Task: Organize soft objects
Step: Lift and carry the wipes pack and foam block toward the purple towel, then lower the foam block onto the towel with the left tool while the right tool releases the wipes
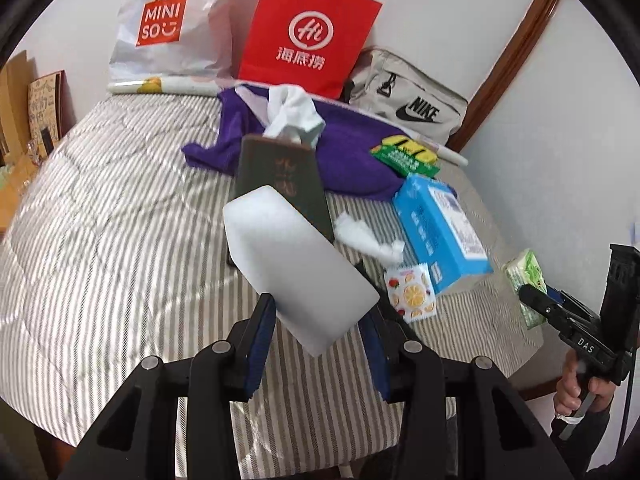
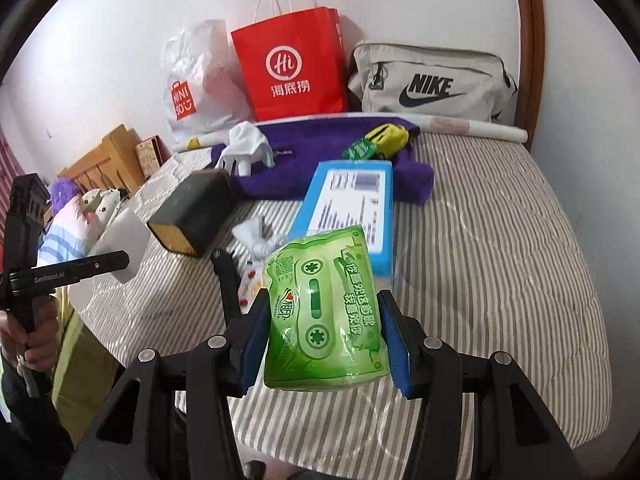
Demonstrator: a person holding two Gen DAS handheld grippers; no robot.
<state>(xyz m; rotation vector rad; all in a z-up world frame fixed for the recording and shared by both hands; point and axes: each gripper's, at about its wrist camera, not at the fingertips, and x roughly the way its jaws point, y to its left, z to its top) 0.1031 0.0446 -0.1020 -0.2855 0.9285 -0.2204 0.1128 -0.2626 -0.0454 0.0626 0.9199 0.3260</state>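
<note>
My left gripper (image 1: 320, 328) is shut on a white foam block (image 1: 296, 264) and holds it above the striped bed (image 1: 120, 240). The block also shows in the right wrist view (image 2: 126, 240). My right gripper (image 2: 326, 328) is shut on a green tissue pack (image 2: 324, 312), held above the bed's near edge; the pack also shows at the right of the left wrist view (image 1: 526, 280). A purple towel (image 1: 344, 148) lies at the back with a white cloth (image 1: 292, 112) on it. A crumpled white tissue (image 1: 368, 236) lies beside a blue box (image 1: 440, 228).
A dark tissue box (image 1: 280, 184) stands mid-bed. A fruit-print packet (image 1: 410, 292) and a green-yellow packet (image 1: 404, 156) lie on the bed. A red paper bag (image 1: 308, 32), a Miniso bag (image 1: 168, 24) and a Nike bag (image 1: 412, 108) lean on the back wall.
</note>
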